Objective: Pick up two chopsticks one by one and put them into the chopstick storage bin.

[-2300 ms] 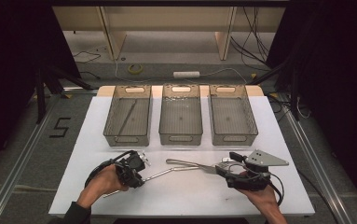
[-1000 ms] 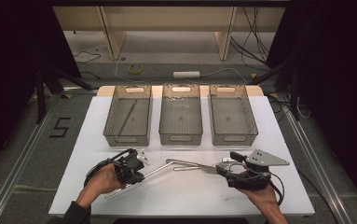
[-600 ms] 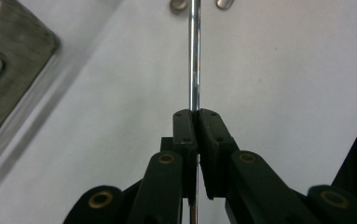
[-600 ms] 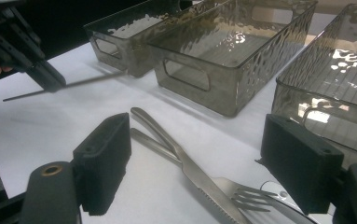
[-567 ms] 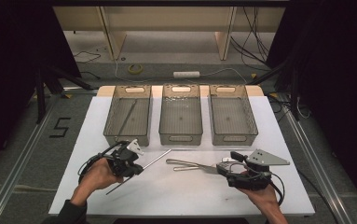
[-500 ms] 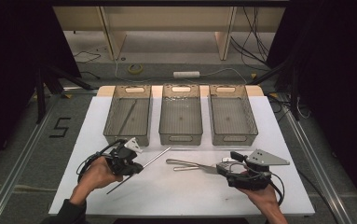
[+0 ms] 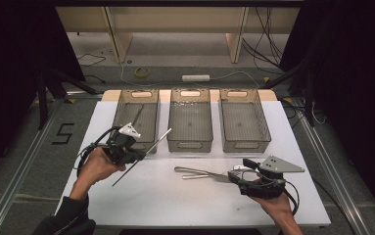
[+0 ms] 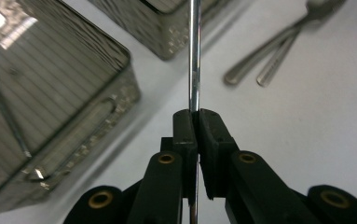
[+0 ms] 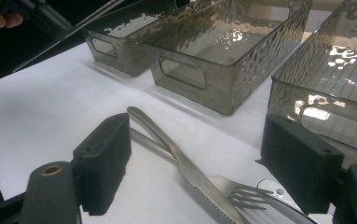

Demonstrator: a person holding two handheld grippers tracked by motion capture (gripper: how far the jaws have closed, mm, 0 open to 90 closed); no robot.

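My left gripper (image 7: 137,153) (image 8: 195,119) is shut on a thin metal rod (image 7: 151,147) (image 8: 194,65). It holds the rod tilted above the table, its far end over the front of the left bin (image 7: 137,120) (image 8: 50,93). A similar rod (image 7: 137,115) lies inside that bin. My right gripper (image 7: 238,175) (image 9: 202,163) stands open low over the table. Between its jaws lie a knife (image 9: 185,172) and a fork (image 9: 241,193), whose handles (image 7: 195,172) (image 8: 260,60) point left.
Three smoked clear bins stand in a row at the back of the white table (image 7: 165,205): the left one, a middle one (image 7: 190,120) (image 9: 223,51) and a right one (image 7: 244,120) (image 9: 334,79). The left hand and its gripper (image 9: 41,16) appear far off in the right gripper view.
My left gripper has lifted the rod off the table and carried it left and away, toward the left bin. The right gripper has stayed over the knife and fork.
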